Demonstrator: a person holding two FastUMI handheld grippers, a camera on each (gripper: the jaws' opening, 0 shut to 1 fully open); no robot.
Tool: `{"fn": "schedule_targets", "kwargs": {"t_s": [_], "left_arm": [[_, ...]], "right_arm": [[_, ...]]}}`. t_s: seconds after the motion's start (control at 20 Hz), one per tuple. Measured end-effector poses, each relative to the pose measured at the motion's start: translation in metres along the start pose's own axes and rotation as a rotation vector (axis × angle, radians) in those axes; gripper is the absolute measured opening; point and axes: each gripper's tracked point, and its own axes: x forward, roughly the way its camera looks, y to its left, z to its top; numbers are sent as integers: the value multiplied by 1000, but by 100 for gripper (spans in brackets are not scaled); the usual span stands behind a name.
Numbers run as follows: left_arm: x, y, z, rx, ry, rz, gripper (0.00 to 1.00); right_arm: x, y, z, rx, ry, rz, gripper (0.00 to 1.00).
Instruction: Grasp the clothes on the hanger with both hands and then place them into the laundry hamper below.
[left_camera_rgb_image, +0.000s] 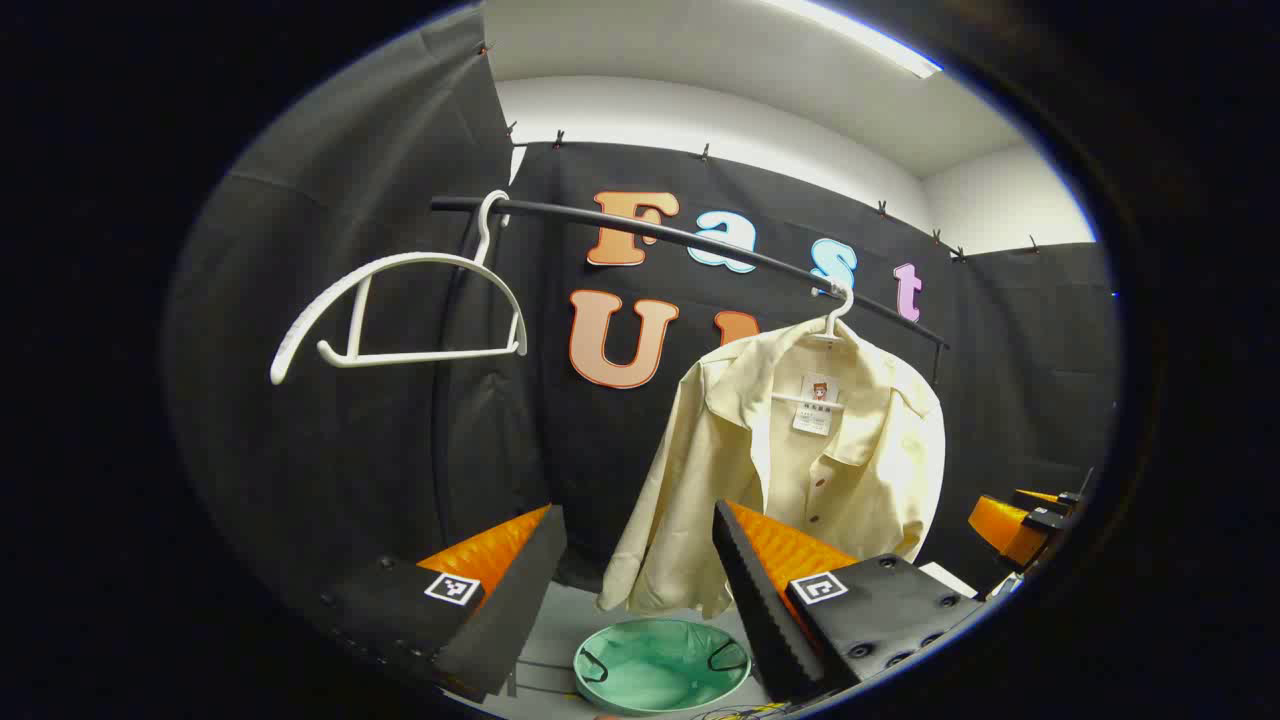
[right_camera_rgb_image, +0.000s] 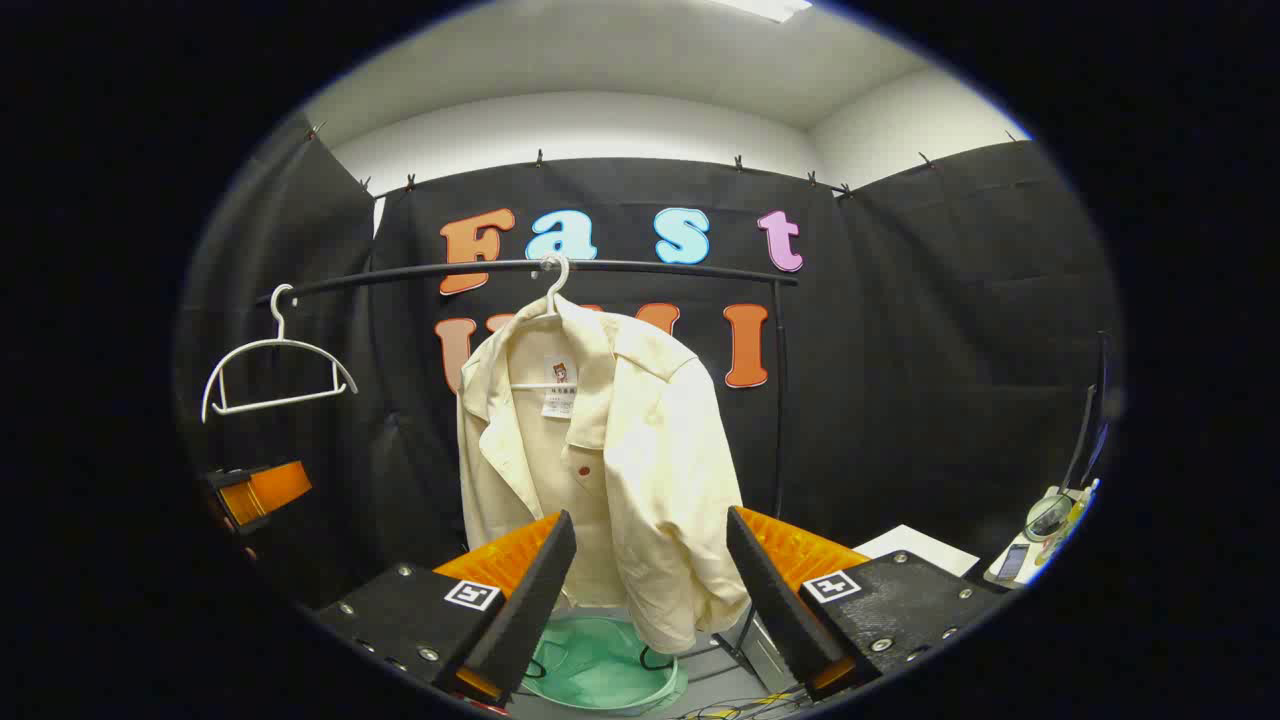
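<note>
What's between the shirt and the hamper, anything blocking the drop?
Nothing visible. The cream button-up shirt hangs on its white hanger from the black rail, and the green round laundry hamper sits open directly beneath its hem.

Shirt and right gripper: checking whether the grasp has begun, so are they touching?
Apart. The right gripper view shows the right gripper open, the cream shirt hanging farther back between its fingers, unpinched.
</note>
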Motion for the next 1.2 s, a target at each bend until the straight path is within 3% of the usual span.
{"fn": "schedule_targets", "kwargs": {"t_s": [0.3,0.4,0.5,0.55,0.7,0.85,1.15,1.2], "left_arm": [[5,-2,-4,-10,17,-21,100],[10,-5,-6,-8,23,-31,100],[14,-7,-8,-7,27,-40,94],[17,-8,-9,-10,28,-39,97],[23,-12,-7,-25,25,-27,100],[24,-12,2,-27,7,17,97],[24,-29,7,-9,7,38,97],[25,-31,6,-11,15,41,93]], "right_arm": [[9,-1,-2,-1,11,-11,94],[10,0,-4,3,15,-15,94],[12,2,-6,7,19,-19,94],[13,2,-8,8,25,-18,94],[15,3,-9,23,38,9,94],[23,-5,0,23,28,33,94],[35,-9,2,52,38,84,94],[38,-5,0,60,45,95,94]]}}
